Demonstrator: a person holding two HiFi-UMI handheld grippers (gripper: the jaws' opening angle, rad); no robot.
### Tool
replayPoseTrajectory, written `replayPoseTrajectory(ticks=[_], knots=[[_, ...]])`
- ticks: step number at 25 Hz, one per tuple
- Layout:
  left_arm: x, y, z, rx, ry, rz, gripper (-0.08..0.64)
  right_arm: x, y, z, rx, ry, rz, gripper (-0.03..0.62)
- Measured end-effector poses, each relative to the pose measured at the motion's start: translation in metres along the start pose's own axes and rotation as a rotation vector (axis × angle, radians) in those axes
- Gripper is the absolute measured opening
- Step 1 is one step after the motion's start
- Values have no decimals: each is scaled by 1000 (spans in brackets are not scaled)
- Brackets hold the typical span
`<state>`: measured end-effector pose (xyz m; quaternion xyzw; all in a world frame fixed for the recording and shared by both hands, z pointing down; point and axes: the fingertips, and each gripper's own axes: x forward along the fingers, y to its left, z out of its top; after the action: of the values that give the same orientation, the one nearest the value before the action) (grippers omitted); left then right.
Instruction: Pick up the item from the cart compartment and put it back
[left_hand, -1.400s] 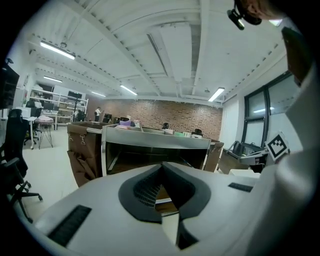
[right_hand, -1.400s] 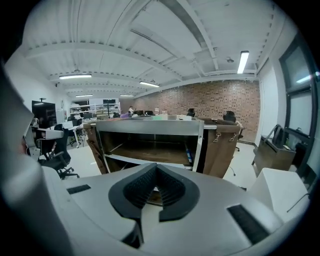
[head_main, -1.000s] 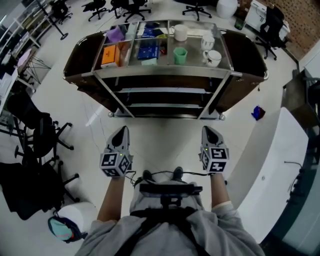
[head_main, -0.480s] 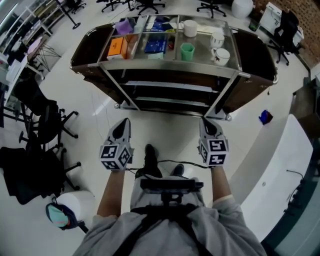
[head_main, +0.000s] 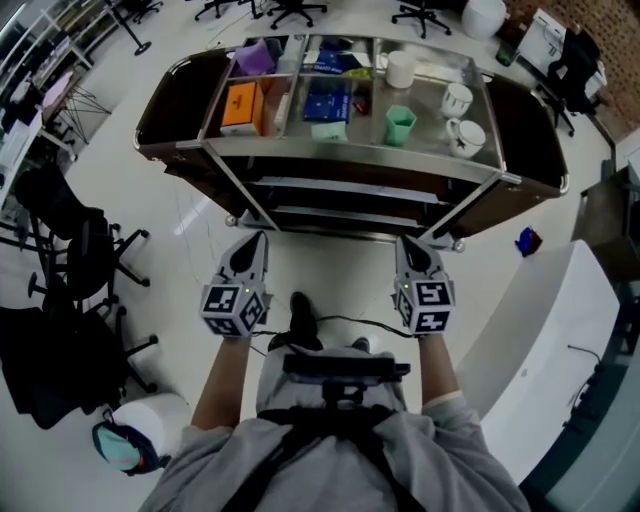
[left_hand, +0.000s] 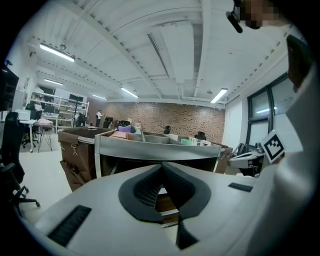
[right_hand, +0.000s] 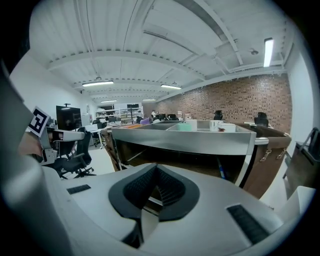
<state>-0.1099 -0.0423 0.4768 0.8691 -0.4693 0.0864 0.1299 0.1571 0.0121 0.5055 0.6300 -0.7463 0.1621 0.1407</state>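
Note:
The steel cart (head_main: 350, 158) stands in front of me, its top tray split into compartments. These hold an orange box (head_main: 243, 105), a purple item (head_main: 257, 55), a blue box (head_main: 327, 100), a green cup (head_main: 399, 124) and two white mugs (head_main: 466, 134). My left gripper (head_main: 250, 246) and right gripper (head_main: 412, 250) hover side by side over the floor, just short of the cart's front edge. Both are shut and hold nothing. In the left gripper view the cart's rim (left_hand: 160, 149) lies beyond the left gripper (left_hand: 161, 165). The right gripper (right_hand: 156, 167) faces the cart's front rim (right_hand: 185, 140).
Dark side bags hang on both ends of the cart (head_main: 165, 105). Black office chairs (head_main: 85, 260) stand at the left, a white curved desk (head_main: 545, 320) at the right. A small blue object (head_main: 527, 241) lies on the floor near the cart's right corner.
Both grippers have moved forward toward the cart, which now lies nearer and lower in the head view. The jaws stay shut.

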Motion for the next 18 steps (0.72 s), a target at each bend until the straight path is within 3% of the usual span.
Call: replayPoseTrajectory(ticks=[10, 18], knots=[[46, 74, 47, 15, -13, -107, 5, 75, 64, 75, -22, -78, 23, 9], [74, 112, 80, 11, 36, -81, 5, 120, 90, 158, -113, -141, 98, 9]])
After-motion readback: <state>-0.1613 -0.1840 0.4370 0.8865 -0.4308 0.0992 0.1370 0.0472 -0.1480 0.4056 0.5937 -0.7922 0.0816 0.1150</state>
